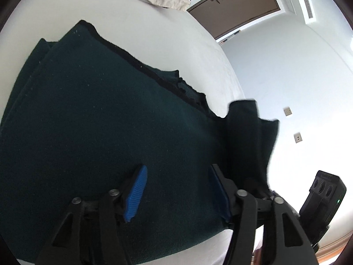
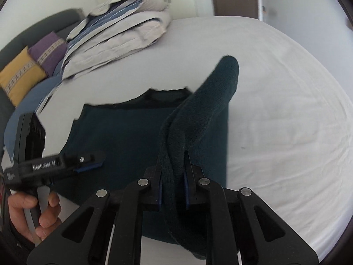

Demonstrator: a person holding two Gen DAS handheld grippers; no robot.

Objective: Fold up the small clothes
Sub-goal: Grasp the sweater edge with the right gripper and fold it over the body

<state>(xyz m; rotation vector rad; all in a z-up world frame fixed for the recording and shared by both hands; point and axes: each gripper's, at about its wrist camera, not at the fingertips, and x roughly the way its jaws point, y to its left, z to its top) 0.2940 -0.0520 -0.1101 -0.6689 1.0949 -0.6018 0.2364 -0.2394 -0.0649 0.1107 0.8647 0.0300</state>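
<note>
A dark green knitted sweater lies flat on the white bed sheet, its black-edged collar toward the far side. My left gripper hovers low over its near part, blue pads wide apart and nothing pinched between them. In the right wrist view my right gripper is shut on a bunched sleeve of the sweater, lifted off the bed and draping forward over the body. That raised sleeve shows at the right of the left wrist view. A hand holds the left gripper at the sweater's left edge.
A folded beige quilt lies at the bed's far left, with yellow and purple cushions beside it. White sheet stretches to the right of the sweater. A brown door and a white wall stand beyond the bed.
</note>
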